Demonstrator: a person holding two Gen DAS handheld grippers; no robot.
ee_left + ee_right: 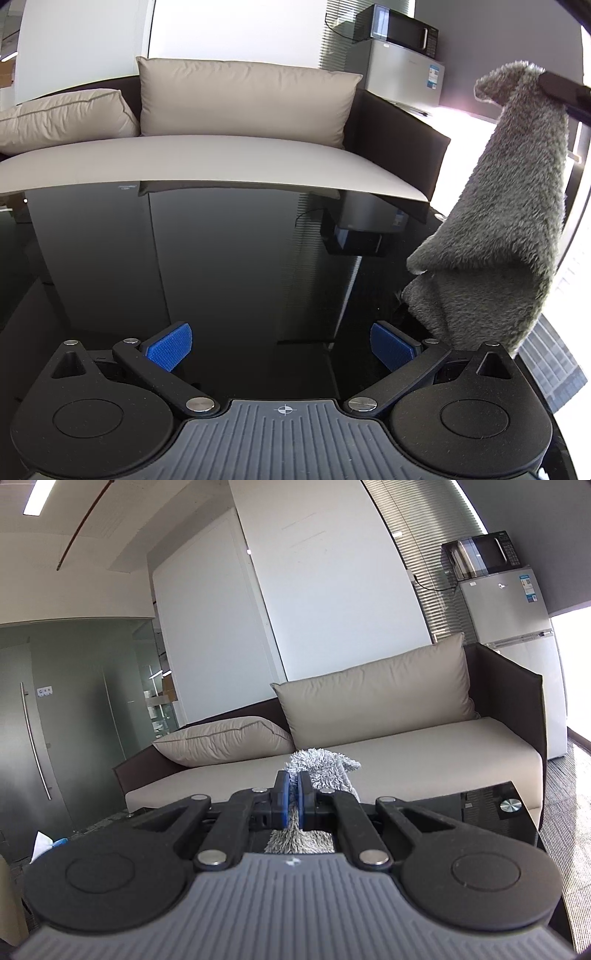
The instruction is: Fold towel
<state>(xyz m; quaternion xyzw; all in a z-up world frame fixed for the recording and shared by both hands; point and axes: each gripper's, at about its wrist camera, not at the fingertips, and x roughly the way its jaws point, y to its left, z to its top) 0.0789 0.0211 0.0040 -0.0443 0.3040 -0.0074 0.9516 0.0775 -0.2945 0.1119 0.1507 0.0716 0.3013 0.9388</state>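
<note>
Evidently no fold has been made yet. Left wrist view: the grey towel (495,229) is seen hanging in a loose, crumpled drape from the right gripper (565,92) at upper right, its lower end bunched on or just above the black glass table (221,258); which cannot be told. The left gripper (284,345) is held low over the table, angled downward, jaws spread wide, nothing between the blue pads (170,347).

Right wrist view: the right gripper (291,794) is held about level, facing the sofa (406,746). Its jaws are pinched tight on a towel (317,771) edge. Spreading flat and all folding are judged outstanding.
</note>
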